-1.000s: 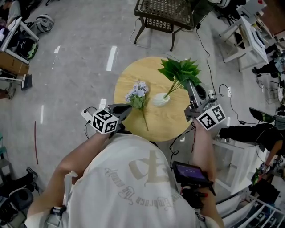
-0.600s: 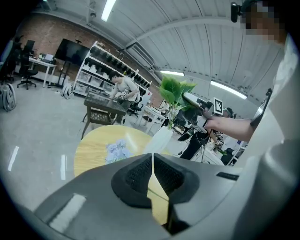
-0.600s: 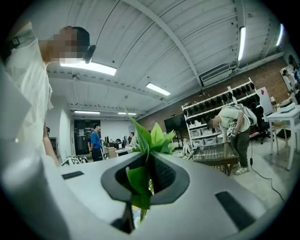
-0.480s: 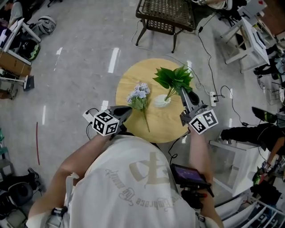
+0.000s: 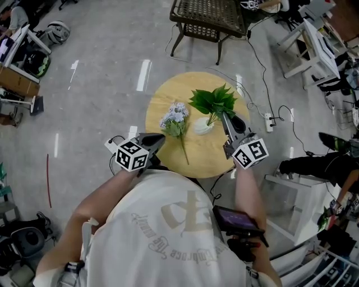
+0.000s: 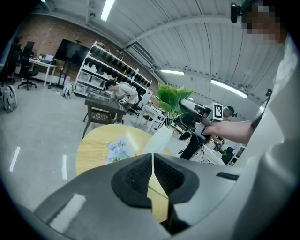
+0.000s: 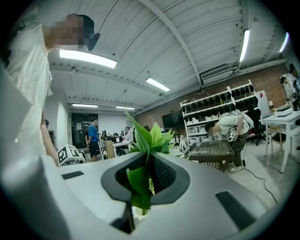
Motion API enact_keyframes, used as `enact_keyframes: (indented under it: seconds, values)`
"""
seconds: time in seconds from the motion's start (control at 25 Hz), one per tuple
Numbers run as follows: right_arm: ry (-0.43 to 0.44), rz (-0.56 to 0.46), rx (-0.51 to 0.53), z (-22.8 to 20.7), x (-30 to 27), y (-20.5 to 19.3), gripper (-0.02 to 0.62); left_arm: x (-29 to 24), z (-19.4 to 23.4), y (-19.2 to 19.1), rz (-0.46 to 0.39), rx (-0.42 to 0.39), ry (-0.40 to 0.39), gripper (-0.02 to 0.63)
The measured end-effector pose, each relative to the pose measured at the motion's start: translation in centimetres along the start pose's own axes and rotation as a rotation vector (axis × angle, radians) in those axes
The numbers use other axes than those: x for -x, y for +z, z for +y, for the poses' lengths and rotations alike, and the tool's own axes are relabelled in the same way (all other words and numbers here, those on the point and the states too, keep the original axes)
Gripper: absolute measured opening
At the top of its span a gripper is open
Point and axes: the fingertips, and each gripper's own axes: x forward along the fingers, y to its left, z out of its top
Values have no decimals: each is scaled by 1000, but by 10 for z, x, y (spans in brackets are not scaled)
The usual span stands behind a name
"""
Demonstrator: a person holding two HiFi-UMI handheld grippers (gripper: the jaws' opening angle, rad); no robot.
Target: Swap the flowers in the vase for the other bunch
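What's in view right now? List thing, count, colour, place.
table: 1, light wood, round, centre of the floor
vase: 1, white, on the table, right of middle
green bunch: 1, green, stems down at the vase mouth, held by the right gripper
purple flowers: 1 bunch, lilac with a green stem, lying flat on the table left of the vase
wicker table: 1, dark, on the floor beyond the round table
power strip: 1, white, on the floor right of the table
left gripper: 1, grey, shut and empty, at the near left edge of the table
right gripper: 1, grey, shut on the green bunch's stems, beside the vase
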Motion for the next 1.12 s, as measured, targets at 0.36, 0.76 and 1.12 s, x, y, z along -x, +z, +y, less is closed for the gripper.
enact_keyframes:
  seconds: [0.36, 0.76, 1.12]
  values:
    - [30, 67, 42, 21, 1, -23, 20, 3, -3, -3, 3, 1, 7, 15]
    - [32, 128, 69, 30, 7, -46, 20, 3, -5, -6, 17, -4, -3, 15]
    - [14, 142, 81, 33, 13, -48, 58, 1, -6, -6, 43, -20, -24, 15]
